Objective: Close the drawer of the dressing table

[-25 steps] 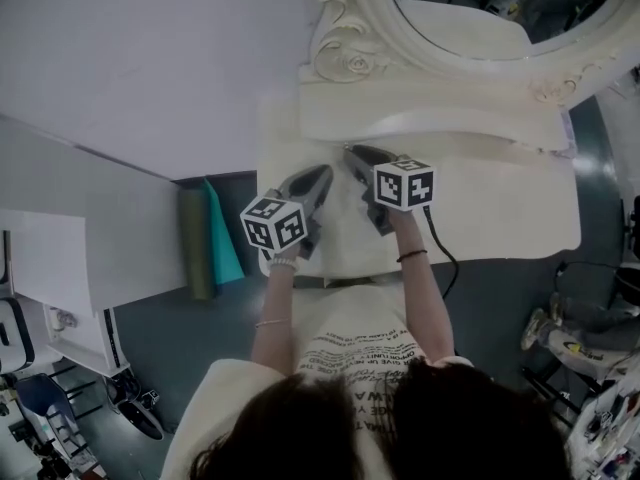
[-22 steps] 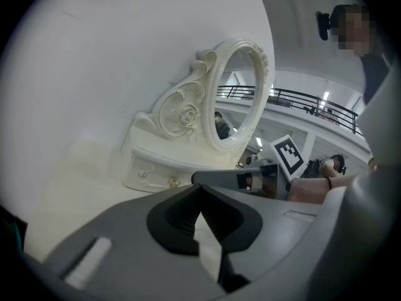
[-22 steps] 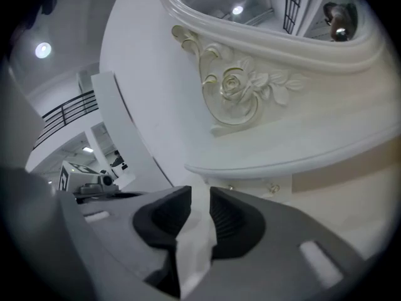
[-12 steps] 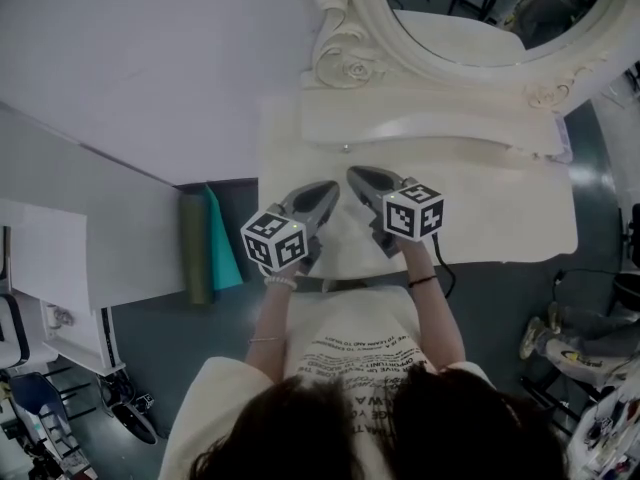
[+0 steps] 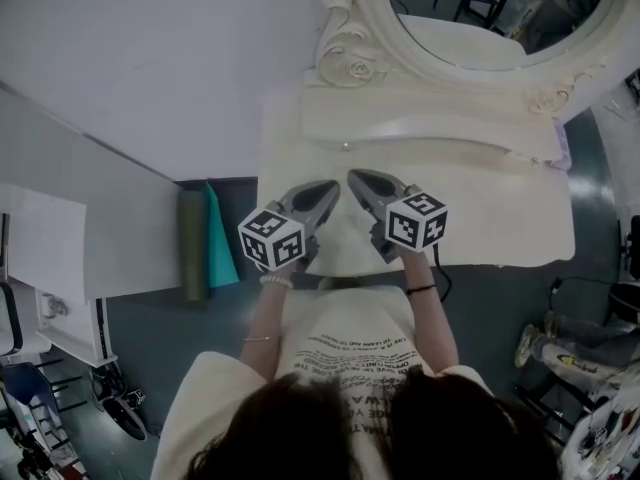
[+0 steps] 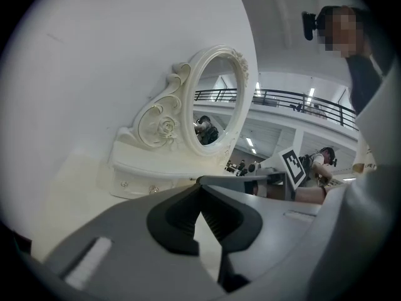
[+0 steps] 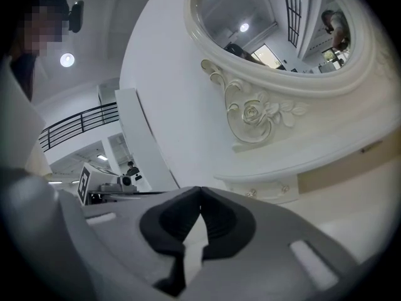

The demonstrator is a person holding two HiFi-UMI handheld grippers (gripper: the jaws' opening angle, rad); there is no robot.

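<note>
The cream dressing table (image 5: pixel 500 208) carries an ornate oval mirror (image 5: pixel 470 18) with a low drawer unit (image 5: pixel 430 133) at its foot. One small knob (image 5: pixel 345 146) shows on the unit's front, which looks flush. My left gripper (image 5: pixel 333 185) and right gripper (image 5: pixel 352 175) hover side by side over the tabletop, tips pointing at the unit and a short way off it. In the left gripper view my left gripper (image 6: pixel 200 182) has its jaws meeting at the tip with nothing between them. My right gripper (image 7: pixel 199 190) is likewise shut and empty. Knobs (image 7: pixel 252 193) lie beyond it.
A green and teal roll (image 5: pixel 200 243) lies on the floor left of the table. A white cabinet (image 5: pixel 60 268) stands further left. The white wall (image 5: pixel 150 58) is behind. A black cable (image 5: pixel 445 278) hangs from the right gripper. Clutter (image 5: pixel 560 348) sits on the floor at right.
Both grippers have drawn back from the drawer unit toward the table's front edge. The small knob, covered by them before, now shows.
</note>
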